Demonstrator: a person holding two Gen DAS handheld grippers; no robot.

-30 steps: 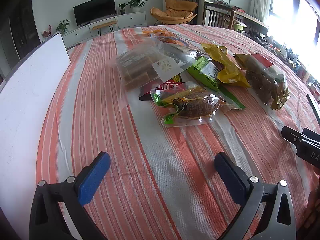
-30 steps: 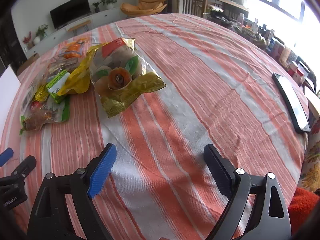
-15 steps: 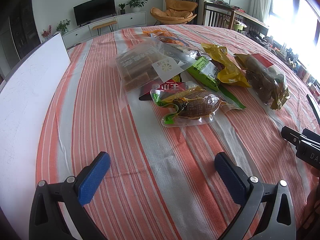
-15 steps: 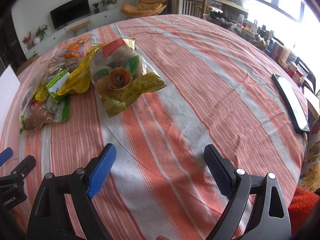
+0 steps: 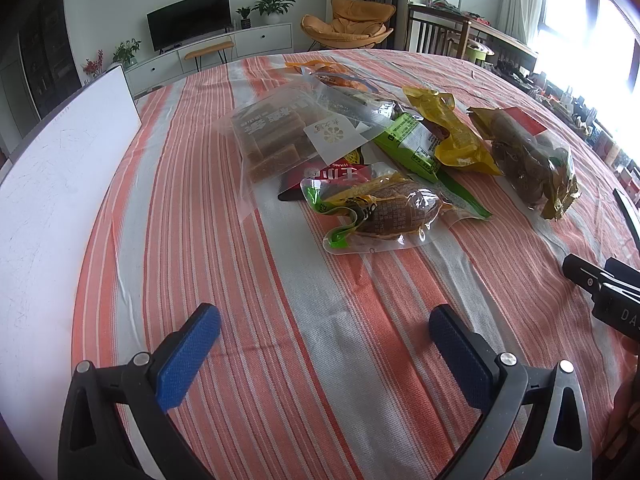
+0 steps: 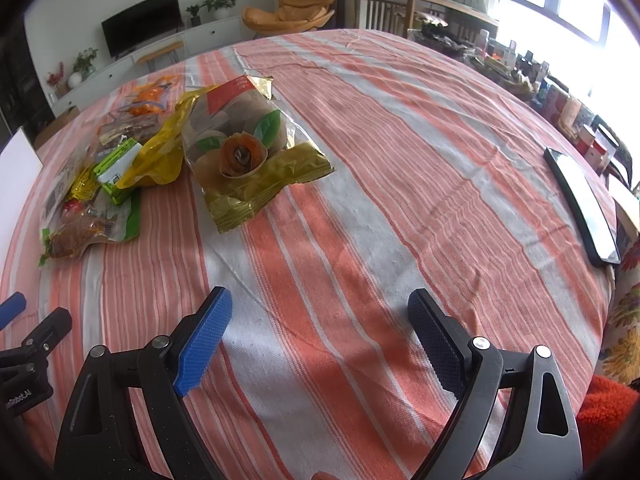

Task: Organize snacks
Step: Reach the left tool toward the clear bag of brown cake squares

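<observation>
Both the left gripper (image 5: 320,344) and the right gripper (image 6: 316,324) are held spread apart, nothing between them, above the striped tablecloth (image 5: 248,280). The snack packets (image 5: 360,160) are heaped at frame centre; "WANG" is legible on a red packet (image 5: 332,174).

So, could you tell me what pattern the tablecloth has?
The tablecloth has orange and grey-white stripes, clearest in the right wrist view.

Table (image 5: 208,208) under orange-white striped cloth (image 6: 400,152). White board (image 5: 52,184) lies along 9 o'clock edge. Snack pile at centre — clear bag of brown blocks (image 5: 276,136), green pack (image 5: 412,144), yellow pouch (image 5: 452,132), vacuum pack (image 5: 384,212) nearest. Gold bag (image 6: 248,148) just beside pile, toward 3 o'clock. Black phone (image 6: 584,204) well apart, 3 o'clock edge.
</observation>
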